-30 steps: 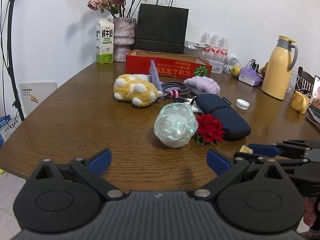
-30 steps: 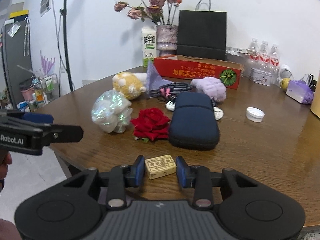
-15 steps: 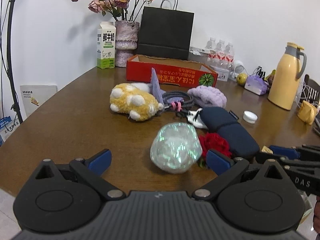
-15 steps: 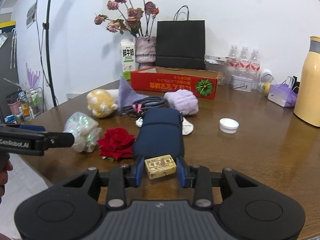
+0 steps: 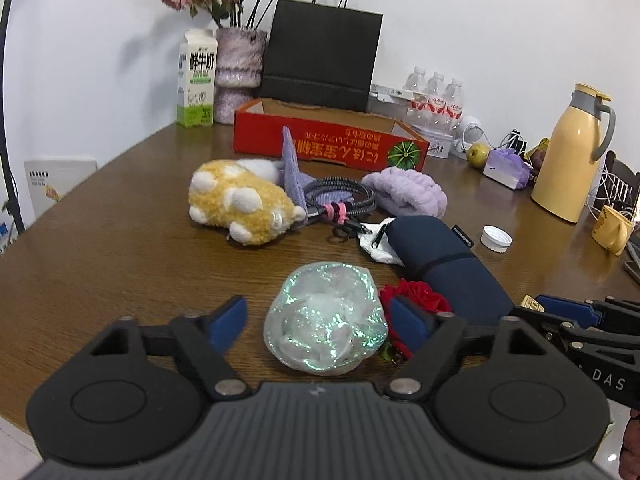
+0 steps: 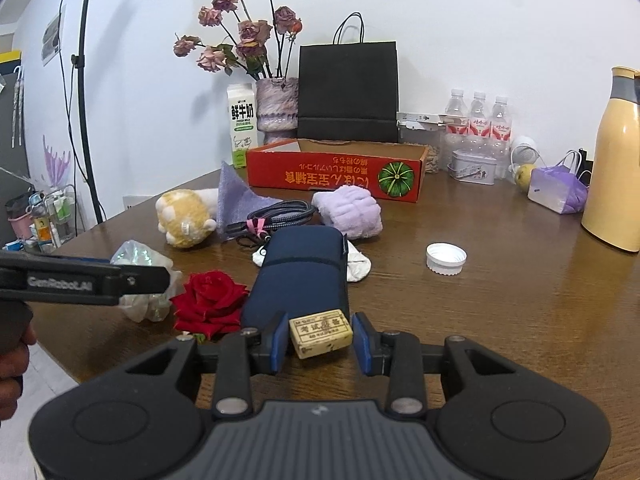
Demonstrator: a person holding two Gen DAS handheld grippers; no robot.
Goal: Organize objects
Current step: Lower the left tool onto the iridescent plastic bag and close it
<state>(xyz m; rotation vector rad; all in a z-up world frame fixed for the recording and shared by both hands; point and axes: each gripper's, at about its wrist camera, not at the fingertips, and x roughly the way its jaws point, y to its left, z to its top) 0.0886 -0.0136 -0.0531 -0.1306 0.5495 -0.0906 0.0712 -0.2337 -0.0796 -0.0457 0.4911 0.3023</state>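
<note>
Left gripper [image 5: 318,318]: jaws spread either side of the iridescent bundle [image 5: 326,320], contact apparently none. Right gripper [image 6: 320,338]: jaws pinching the eraser [image 6: 321,333] above the table [image 6: 500,300], near the pouch [image 6: 300,276].

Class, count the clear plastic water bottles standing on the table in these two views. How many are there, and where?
3. The water bottles stand side by side at the table's far edge against the wall, right of the black paper bag, behind the small tin. Others may be hidden behind them.
</note>
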